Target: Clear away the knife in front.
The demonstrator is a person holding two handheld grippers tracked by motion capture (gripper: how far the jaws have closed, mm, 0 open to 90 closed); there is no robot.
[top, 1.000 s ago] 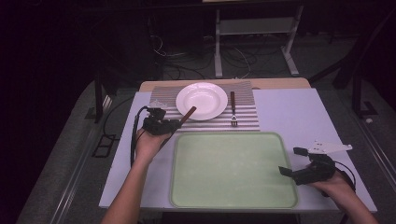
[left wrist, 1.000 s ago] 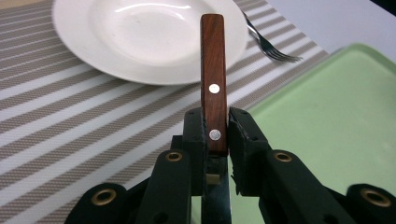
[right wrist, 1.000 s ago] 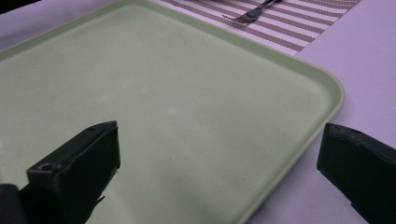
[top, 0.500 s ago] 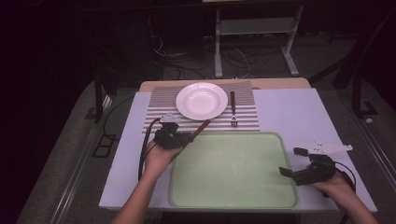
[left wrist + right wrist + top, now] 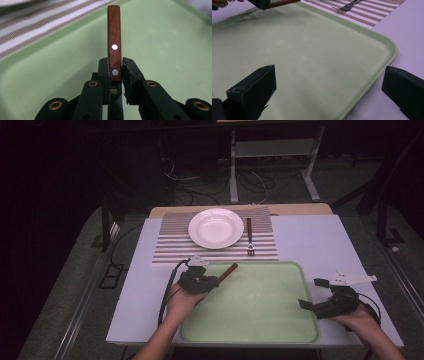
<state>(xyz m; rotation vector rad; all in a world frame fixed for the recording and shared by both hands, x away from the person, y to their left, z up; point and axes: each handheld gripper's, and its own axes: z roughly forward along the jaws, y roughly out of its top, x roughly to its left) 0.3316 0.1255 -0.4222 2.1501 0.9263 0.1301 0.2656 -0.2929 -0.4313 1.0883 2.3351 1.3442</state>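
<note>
Tray (image 5: pixel 260 305): the wood-handled knife (image 5: pixel 227 271) now hangs over its near-left corner, carried there from beside the plate (image 5: pixel 216 227) a second ago, so set-down looks close. The left gripper (image 5: pixel 207 282) is clamped on the handle, which points forward and right. The right gripper (image 5: pixel 312 295) rests at the tray's right edge, jaws wide apart.

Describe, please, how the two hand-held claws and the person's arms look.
Both claws, left and right, are black with two blocky jaws and brass-coloured rivets on their links. The right one carries a grey three-cornered plate. A black cable trails from the left one. The forearms are bare, without sleeves.
</note>
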